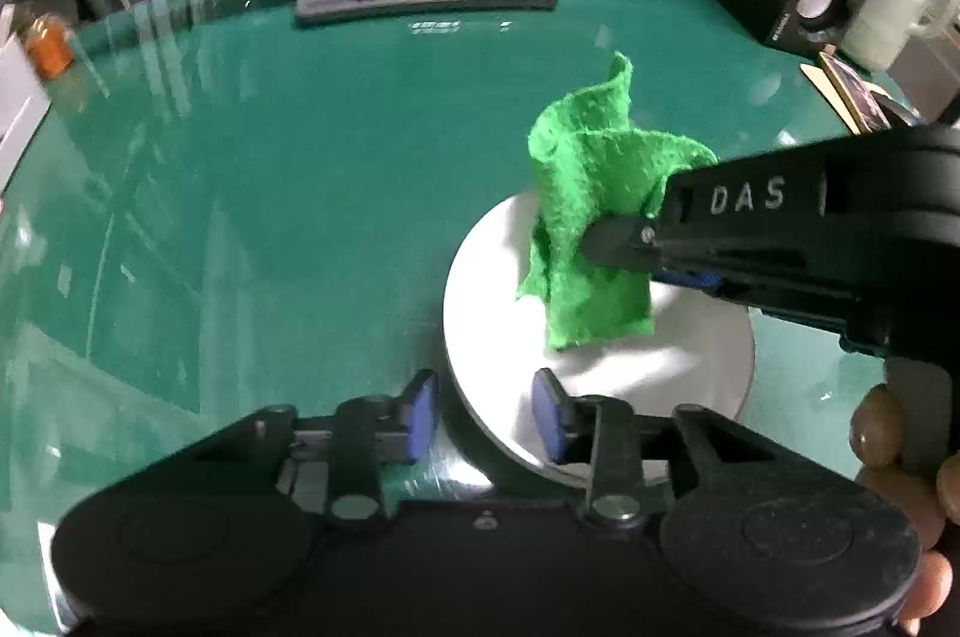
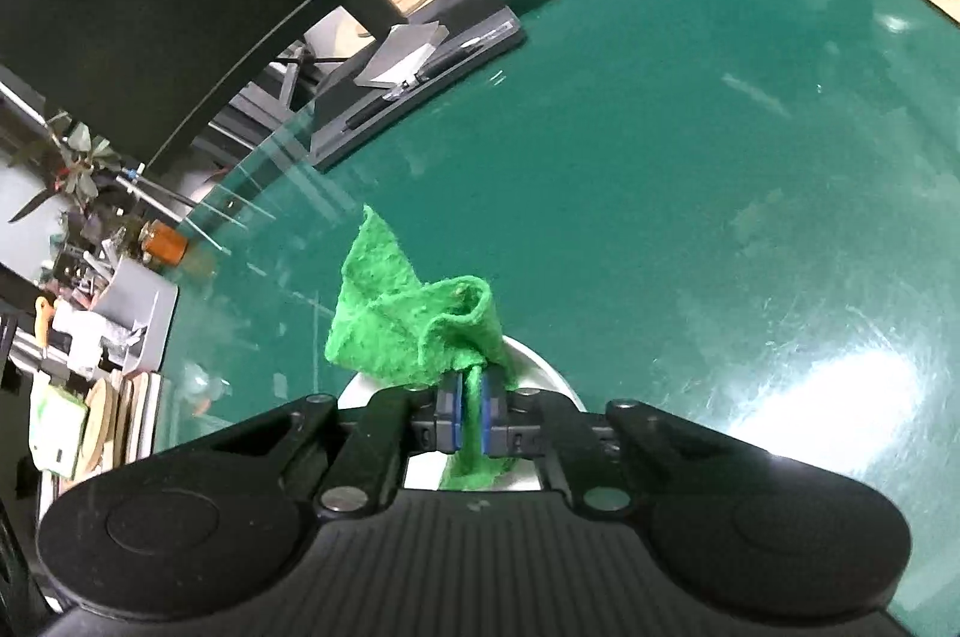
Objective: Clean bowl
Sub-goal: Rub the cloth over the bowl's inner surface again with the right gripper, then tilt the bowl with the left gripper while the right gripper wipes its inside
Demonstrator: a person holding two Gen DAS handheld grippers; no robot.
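Over the white bowl [image 1: 600, 385], green cloth [image 1: 591, 217] hangs, perhaps touching.

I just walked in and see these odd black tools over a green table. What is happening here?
A person is cleaning a white bowl with two hand-held grippers. The right gripper is shut on a green cloth and holds it over the bowl's inside. The left gripper is open, its pads on either side of the bowl's near rim without pressing on it. The bowl sits on the green table.
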